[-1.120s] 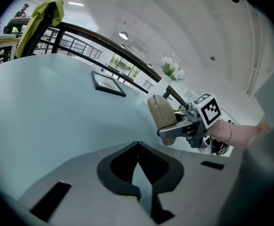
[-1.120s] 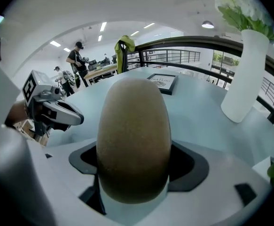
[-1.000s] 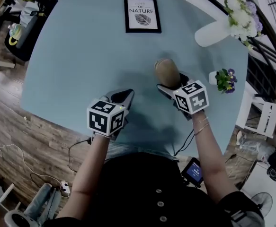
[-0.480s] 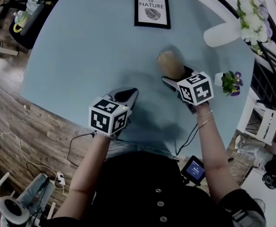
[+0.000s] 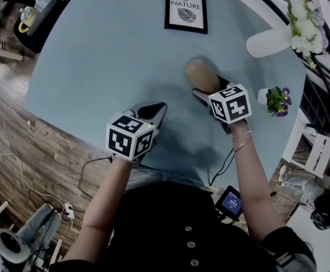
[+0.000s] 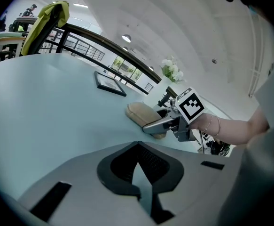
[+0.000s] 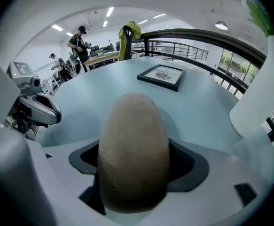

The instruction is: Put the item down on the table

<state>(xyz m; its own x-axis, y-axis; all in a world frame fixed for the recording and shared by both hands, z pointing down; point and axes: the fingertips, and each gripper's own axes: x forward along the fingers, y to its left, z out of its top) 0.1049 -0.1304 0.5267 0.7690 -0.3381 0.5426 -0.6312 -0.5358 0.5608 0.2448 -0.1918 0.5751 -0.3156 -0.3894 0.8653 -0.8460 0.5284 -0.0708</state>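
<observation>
A person leans over a round blue table (image 5: 108,55) with the right gripper (image 5: 210,92) pinching a tan, egg-shaped item (image 5: 201,75) at its near end, so that its rounded far end points toward a frame (image 5: 185,9) lying flat at the table's far side. The right gripper view shows both jaws pressed against the item's flanks. From the left gripper view the item (image 6: 141,114) sits very low over the tabletop, though whether it is touching the surface cannot be told. The left gripper (image 5: 153,111) waits near the table's front edge, well apart from the item, its jaws together with nothing between them. A white vase (image 5: 266,41) lies at the far right and a small pot plant (image 5: 277,100) stands just beyond the right gripper's side. The step in hand appears to be the lowering itself, close to its end. The next move calls for settling the item fully on bare tabletop, spreading the jaws, then drawing the gripper straight back. The rounded shape may roll on release, so a gentle, level let-go looks wise.
</observation>
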